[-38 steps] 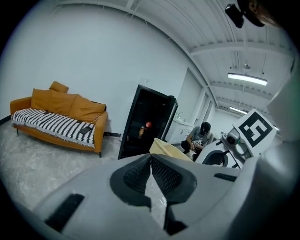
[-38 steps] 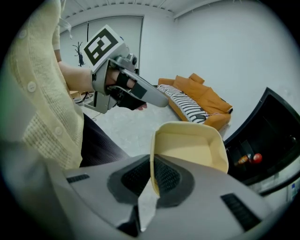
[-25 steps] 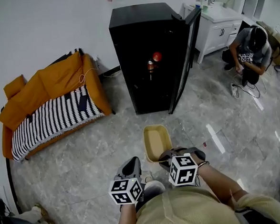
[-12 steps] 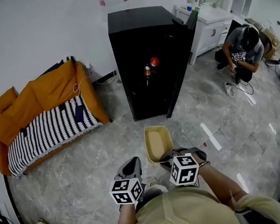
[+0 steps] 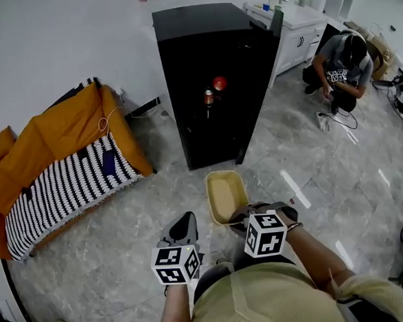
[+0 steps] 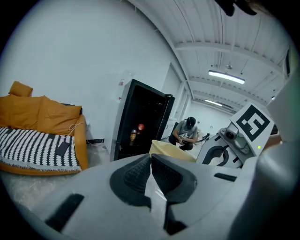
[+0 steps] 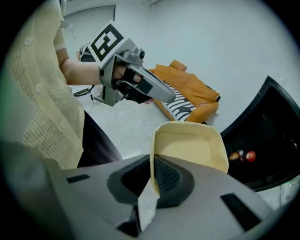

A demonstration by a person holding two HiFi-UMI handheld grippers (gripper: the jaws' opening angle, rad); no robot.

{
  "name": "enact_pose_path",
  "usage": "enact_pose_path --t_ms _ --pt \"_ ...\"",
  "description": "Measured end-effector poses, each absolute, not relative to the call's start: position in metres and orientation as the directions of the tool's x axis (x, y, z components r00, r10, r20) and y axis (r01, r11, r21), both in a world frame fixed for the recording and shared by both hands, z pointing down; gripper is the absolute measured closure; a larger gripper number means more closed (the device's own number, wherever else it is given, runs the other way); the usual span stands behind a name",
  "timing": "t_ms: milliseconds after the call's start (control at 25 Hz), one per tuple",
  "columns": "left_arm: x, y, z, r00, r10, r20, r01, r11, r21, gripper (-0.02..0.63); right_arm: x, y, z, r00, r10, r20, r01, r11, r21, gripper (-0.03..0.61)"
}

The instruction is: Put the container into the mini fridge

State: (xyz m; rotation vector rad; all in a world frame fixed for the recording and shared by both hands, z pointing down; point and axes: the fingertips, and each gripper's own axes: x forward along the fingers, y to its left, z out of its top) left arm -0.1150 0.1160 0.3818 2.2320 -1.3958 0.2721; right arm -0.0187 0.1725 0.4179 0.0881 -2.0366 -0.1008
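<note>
Container is pinched at its rim by the right gripper, level for the mini fridge (left gripper closed, empty).

Glossy blk fridge, matt cream plastic container, shiny stone-look floor

Counted at this moment:
- Mini fridge, upper centre: one.
- Its shelf held two items: one can and one red round object.
- Container, centre: one.
- Grippers numbered two, the left gripper and the right gripper. Each bore one marker cube.
- Sofa, left: one, with one striped blanket.
- Person, upper right: one.
- Sink cabinet: one.
</note>
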Motion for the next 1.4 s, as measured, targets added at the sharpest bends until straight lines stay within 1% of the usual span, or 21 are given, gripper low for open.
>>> enact_pose_path --t_ms 280,600,1040,1400 --pt "-0.110 0.103 0.392 0.467 -0.774 0.428 -0.880 -0.356 0.315 0.586 -0.018 0.151 0.424 -0.435 -0.101 0.895 -0.016 0.994 0.104 0.546" --pt "-0.119 0.061 0.401 0.427 -0.790 0.440 -0.897 -0.311 0.313 0.586 -0.026 0.096 0.434 -0.445 -0.084 0.892 0.018 0.995 0.103 0.547" --pt "-0.097 -0.013 0.418 0.426 -0.776 0.465 -0.899 -0.306 0.313 0.586 -0.015 0.014 0.450 -0.439 -0.051 0.897 0.047 0.996 0.080 0.546" --pt "-0.080 -0.058 0.435 0.436 -0.767 0.470 -0.897 -0.330 0.294 0.586 -0.002 -0.028 0.474 -0.443 -0.020 0.896 0.027 0.999 0.035 0.547"
